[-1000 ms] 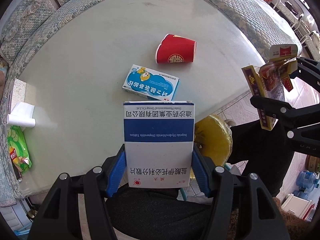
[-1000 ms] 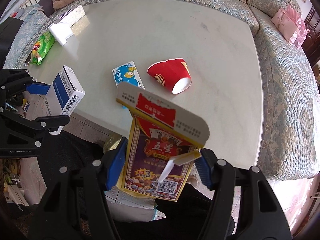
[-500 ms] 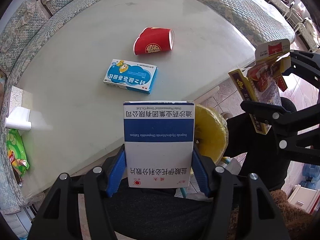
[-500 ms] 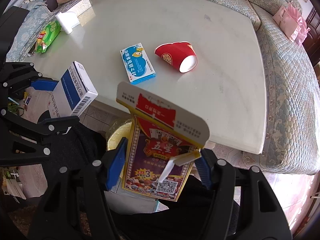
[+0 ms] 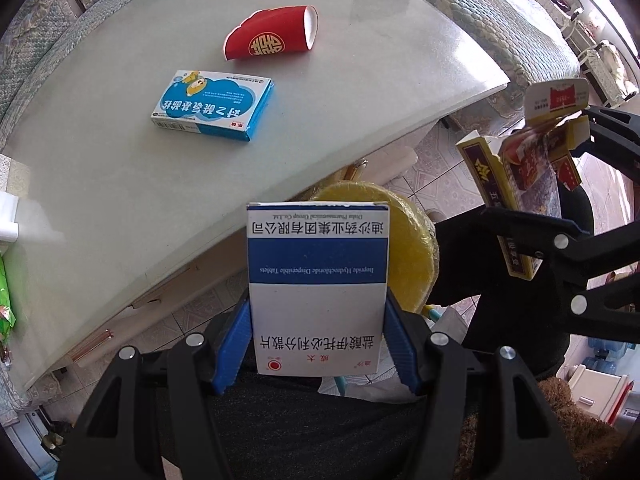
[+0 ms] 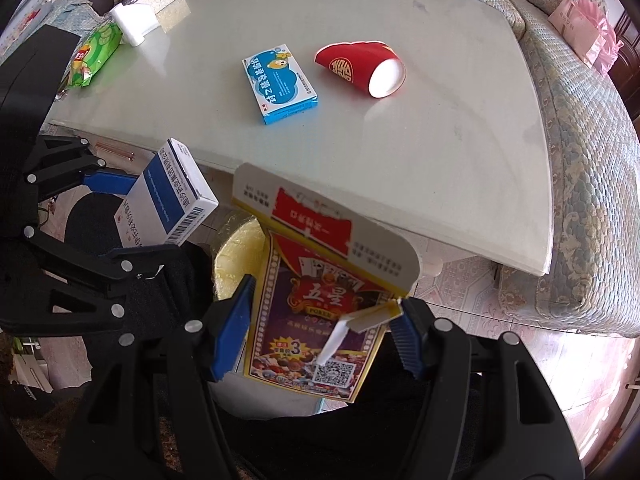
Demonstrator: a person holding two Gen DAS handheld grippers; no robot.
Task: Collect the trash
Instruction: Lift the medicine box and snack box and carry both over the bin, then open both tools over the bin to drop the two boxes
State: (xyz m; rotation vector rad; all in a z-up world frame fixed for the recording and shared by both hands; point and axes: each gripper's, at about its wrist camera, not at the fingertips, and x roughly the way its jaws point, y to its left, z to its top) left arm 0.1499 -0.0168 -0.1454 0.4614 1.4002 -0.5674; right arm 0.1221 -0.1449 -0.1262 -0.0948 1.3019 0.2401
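Pale table (image 6: 460,128), sofa (image 6: 592,208) around; left gripper (image 5: 318,340) grasping medicine box (image 5: 318,280), right gripper (image 6: 326,334) card box (image 6: 316,320).

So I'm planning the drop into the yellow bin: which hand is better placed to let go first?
Left, probably: its box hangs right over the yellow bin; the right's card pack sits beside it.

White table (image 6: 460,152), blue box (image 6: 280,84), red cup (image 6: 360,66)

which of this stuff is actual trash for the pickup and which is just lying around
Trash for the job:
- white and blue medicine box, clamped in the left tongs
- playing card box, clamped in the right tongs
- light blue medicine box on the table
- red paper cup, on its side

Probably just lying about:
- green snack bag
- pink gift bag on the sofa
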